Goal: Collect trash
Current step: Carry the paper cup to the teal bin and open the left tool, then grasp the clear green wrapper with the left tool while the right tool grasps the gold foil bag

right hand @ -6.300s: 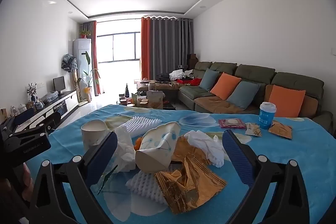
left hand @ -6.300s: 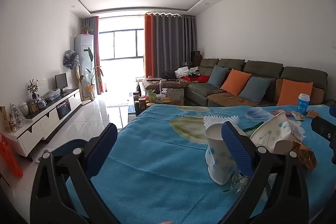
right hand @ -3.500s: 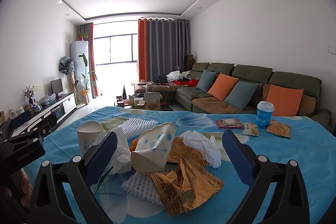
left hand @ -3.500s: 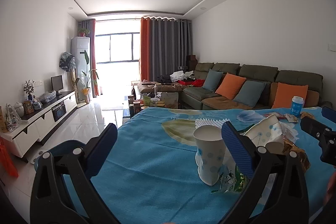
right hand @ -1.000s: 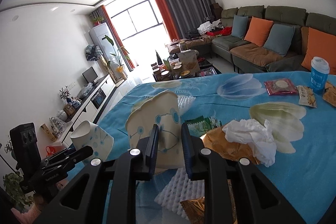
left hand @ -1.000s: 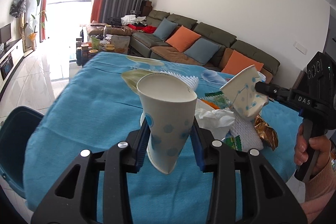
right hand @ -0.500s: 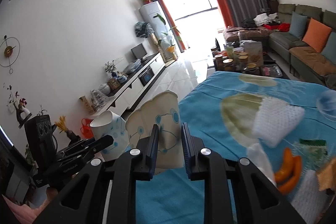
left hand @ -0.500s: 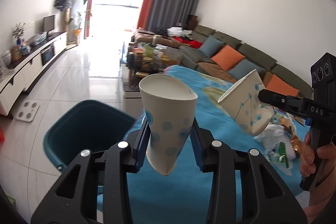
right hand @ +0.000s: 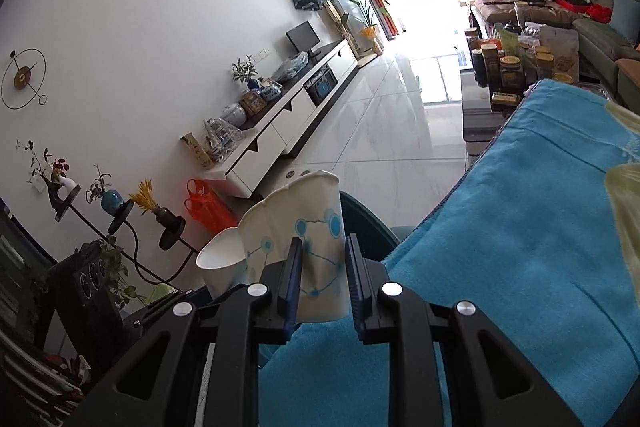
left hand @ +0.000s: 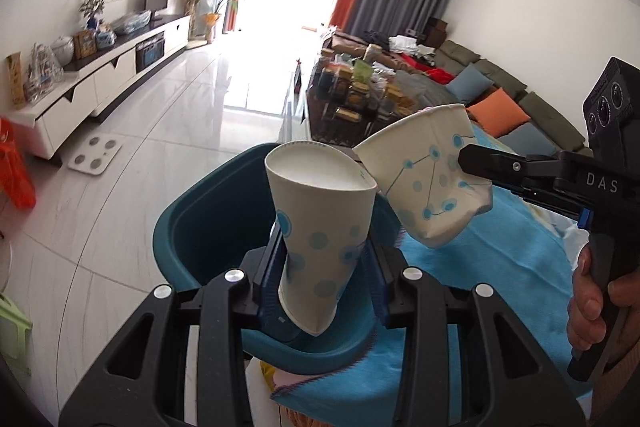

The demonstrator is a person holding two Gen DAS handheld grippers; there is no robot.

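Observation:
My left gripper (left hand: 324, 267) is shut on a white paper cup with blue dots (left hand: 320, 223) and holds it upright over the open dark teal bin (left hand: 200, 227). My right gripper (right hand: 320, 271) is shut on a crushed paper cup with a blue dot-and-line print (right hand: 300, 227). In the left wrist view that crushed cup (left hand: 428, 183) hangs tilted just right of the first cup, above the bin's right rim. In the right wrist view the left cup (right hand: 220, 261) shows just left of mine, with the bin's rim (right hand: 368, 219) behind.
The table with a blue cloth (right hand: 520, 247) lies to the right of the bin. A low table with jars (left hand: 360, 95) and a sofa (left hand: 520, 107) stand beyond. A white TV cabinet (left hand: 100, 67), a floor scale (left hand: 94, 155) and an orange bag (left hand: 16, 171) are on the left.
Both grippers have swung left off the table with their cups and now hang over the teal bin. The two cups have come closer together.

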